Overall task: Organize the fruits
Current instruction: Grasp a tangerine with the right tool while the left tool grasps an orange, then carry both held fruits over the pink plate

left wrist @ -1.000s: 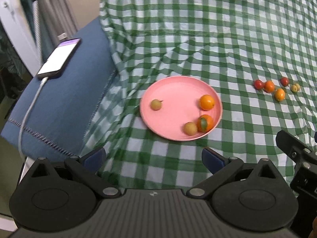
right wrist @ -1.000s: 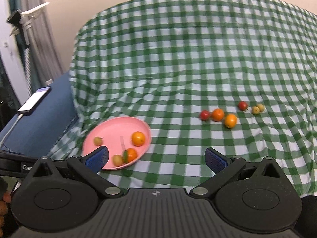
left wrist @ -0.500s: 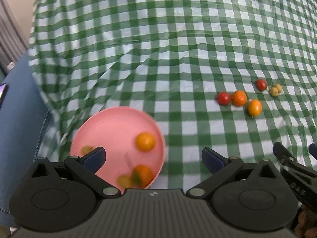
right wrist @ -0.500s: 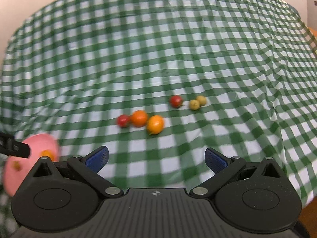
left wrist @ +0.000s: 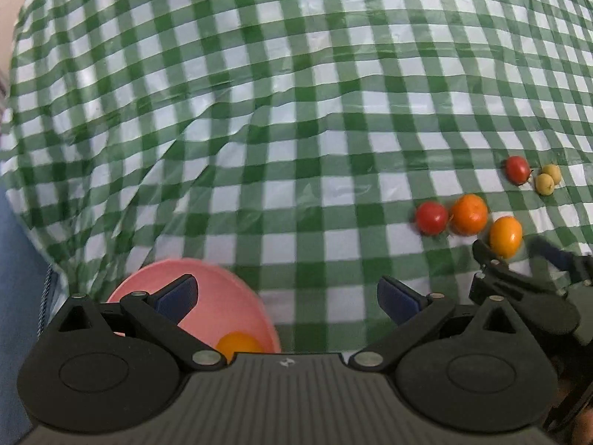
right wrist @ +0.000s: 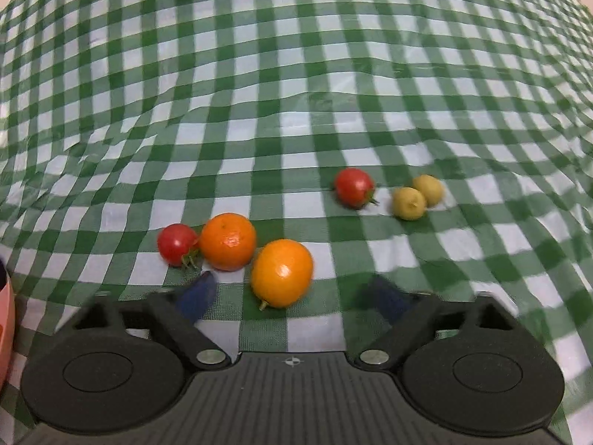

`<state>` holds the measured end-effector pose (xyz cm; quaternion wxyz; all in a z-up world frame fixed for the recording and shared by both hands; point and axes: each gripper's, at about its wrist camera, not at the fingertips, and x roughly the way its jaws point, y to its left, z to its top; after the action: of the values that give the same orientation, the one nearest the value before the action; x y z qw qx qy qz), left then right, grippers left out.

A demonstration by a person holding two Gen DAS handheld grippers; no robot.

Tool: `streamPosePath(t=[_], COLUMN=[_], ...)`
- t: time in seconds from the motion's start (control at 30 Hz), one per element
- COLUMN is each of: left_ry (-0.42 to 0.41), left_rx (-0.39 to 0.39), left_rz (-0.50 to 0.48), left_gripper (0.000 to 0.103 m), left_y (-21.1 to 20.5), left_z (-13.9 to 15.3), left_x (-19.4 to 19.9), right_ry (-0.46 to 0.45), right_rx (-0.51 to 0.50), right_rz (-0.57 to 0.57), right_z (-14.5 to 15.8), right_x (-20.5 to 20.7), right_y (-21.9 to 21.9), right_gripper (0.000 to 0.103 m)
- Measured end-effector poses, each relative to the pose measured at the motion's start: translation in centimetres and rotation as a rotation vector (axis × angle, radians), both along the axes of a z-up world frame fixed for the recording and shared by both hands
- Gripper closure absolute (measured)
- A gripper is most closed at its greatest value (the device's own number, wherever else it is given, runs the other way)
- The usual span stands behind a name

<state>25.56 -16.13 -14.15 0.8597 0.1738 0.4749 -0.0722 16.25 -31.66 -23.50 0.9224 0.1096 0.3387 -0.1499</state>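
Note:
Loose fruits lie on the green checked cloth: a red tomato [right wrist: 178,243], a mandarin [right wrist: 228,241], a yellow-orange fruit [right wrist: 281,272], a second tomato [right wrist: 354,187] and two small yellow-green fruits [right wrist: 409,203]. My right gripper [right wrist: 291,294] hangs low over the yellow-orange fruit. Its jaws are closing, with the fruit between the blurred fingers and a gap still on each side. The left wrist view shows the same gripper [left wrist: 519,256] at that fruit [left wrist: 506,235]. My left gripper [left wrist: 287,298] is open and holds nothing. It sits above the pink plate [left wrist: 237,296], where one orange fruit [left wrist: 239,343] shows.
The cloth is creased into ridges [left wrist: 222,122] between the plate and the loose fruits. A blue cushion edge [left wrist: 15,259] borders the cloth at the left. The plate's rim [right wrist: 5,315] shows at the left edge of the right wrist view.
Both grippers moved right and down toward the loose fruits. The plate slid to the lower left and the phone left view. The right gripper's fingers came inward around the yellow-orange fruit.

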Motion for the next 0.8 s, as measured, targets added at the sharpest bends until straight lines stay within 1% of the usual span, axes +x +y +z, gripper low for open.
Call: streamPosePath(t=[0.07,0.13,0.17,0.23,0.33,0.43,0.5,0.57,0.6,0.63,0.7,0.8], left_ry=[0.001,0.001,0.005,0.035,0.081,0.106,0.120,0.125,0.125,0.131,0.152,0.160], left_rx=[-0.017,-0.047,-0.069,-0.095,-0.114,-0.111,-0.114,-0.113,-0.113,-0.114,-0.125,-0.123], left_rz=[-0.036,-0.077,-0.114,-0.190,-0.311,-0.388,-0.418,-0.447,-0.460,-0.473,-0.496,-0.522], left_gripper=[0.000,0.000,0.000,0.000,0.000,0.000,0.001,0.010,0.020,0.027,0.030,0.030], left_y=[-1.2,-2.6,-3.6,-5.6,-8.8,-11.4,-12.5,-13.3,-13.6,-13.8,-14.0,-14.2], left_z=[-0.2,-0.3,-0.5,-0.9,-2.1,-3.4,-4.1,-4.6,-4.7,-4.9,-5.3,-5.9], left_x=[0.7,1.4,1.8,2.7,3.6,4.2,4.4,4.3,4.2,4.2,4.2,4.2], right_ry=[-0.013,-0.019,-0.018,0.007,0.010,0.003,0.005,0.005,0.004,0.003,0.002,0.002], right_rx=[-0.028,-0.017,-0.014,-0.029,-0.015,0.011,0.006,0.010,0.015,0.021,0.029,0.030], right_rz=[0.006,-0.020,-0.050,-0.111,-0.180,-0.199,-0.195,-0.194,-0.195,-0.197,-0.198,-0.200], right_z=[-0.1,0.1,0.1,0.1,0.1,-0.1,-0.1,-0.1,-0.1,-0.1,0.0,0.0], right_x=[0.0,-0.2,-0.3,-0.5,-1.0,-1.4,-1.4,-1.4,-1.4,-1.5,-1.6,-1.5], right_y=[-0.1,-0.8,-1.4,-2.7,-4.7,-5.6,-5.6,-5.6,-5.6,-5.7,-5.8,-5.9], right_gripper=[0.065,0.065,0.065,0.065,0.065,0.065,0.065,0.065,0.065,0.065,0.065,0.065])
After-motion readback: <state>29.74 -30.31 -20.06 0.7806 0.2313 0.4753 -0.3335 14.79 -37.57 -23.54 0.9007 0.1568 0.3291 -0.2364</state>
